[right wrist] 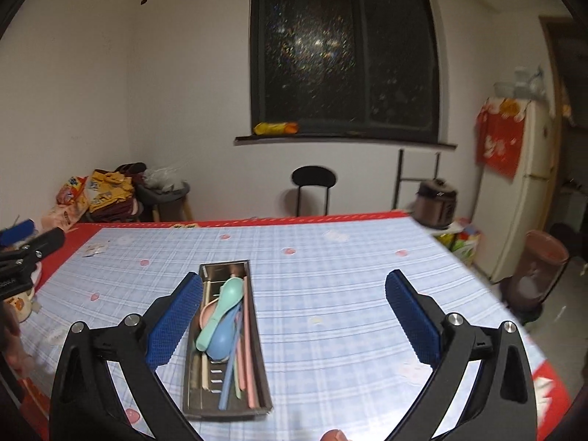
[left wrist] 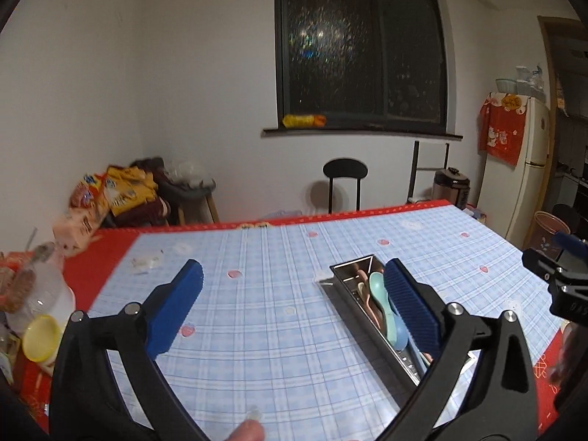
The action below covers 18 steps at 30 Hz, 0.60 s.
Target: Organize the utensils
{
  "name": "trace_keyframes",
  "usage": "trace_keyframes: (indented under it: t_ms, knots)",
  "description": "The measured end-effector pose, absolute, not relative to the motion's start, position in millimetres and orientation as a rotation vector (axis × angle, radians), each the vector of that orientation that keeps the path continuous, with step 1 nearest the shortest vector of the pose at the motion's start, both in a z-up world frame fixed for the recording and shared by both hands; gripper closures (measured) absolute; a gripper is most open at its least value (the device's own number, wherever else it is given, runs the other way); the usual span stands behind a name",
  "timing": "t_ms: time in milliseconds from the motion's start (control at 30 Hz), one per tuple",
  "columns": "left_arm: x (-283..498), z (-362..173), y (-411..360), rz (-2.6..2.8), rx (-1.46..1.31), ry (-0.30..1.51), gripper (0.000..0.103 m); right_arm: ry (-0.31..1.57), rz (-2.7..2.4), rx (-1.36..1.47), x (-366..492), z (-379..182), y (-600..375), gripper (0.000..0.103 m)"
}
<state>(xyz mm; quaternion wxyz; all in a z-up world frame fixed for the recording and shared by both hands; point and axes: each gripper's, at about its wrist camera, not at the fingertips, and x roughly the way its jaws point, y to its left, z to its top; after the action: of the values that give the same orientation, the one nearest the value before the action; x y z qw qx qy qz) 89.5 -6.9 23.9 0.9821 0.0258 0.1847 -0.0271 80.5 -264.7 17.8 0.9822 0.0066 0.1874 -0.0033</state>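
Note:
A long steel utensil tray [right wrist: 192,382] lies on the blue checked tablecloth [right wrist: 330,294]. It holds a mint green spoon [right wrist: 220,308], a blue spoon [right wrist: 220,341] and several pastel chopsticks [right wrist: 244,360]. In the left wrist view the same tray [left wrist: 345,270] shows with the mint spoon [left wrist: 378,286] behind the right finger. My left gripper [left wrist: 294,279] is open above the cloth, left of the tray, with nothing between its pads. My right gripper [right wrist: 294,286] is open too, raised over the cloth right of the tray, and empty.
The table has a red border [left wrist: 110,242]. Jars and a yellow lid [left wrist: 40,338] crowd its left edge. A black chair [right wrist: 314,180], a rice cooker [right wrist: 437,202], a fridge [left wrist: 533,169] and a bin [right wrist: 540,268] stand beyond. Each gripper shows at the other view's edge.

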Motion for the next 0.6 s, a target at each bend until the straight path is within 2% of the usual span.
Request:
trace_keyframes:
  t_ms: [300,600]
  knots:
    - [39.8,37.4,-1.6,-0.124,0.024,0.316,0.006,0.324,-0.096,-0.051,22.6,45.6,-251.4,0.006]
    - [28.8,30.5,-6.1,-0.132,0.039,0.325,0.006,0.326,-0.123,-0.063,0.0,49.3,-243.0,0.006]
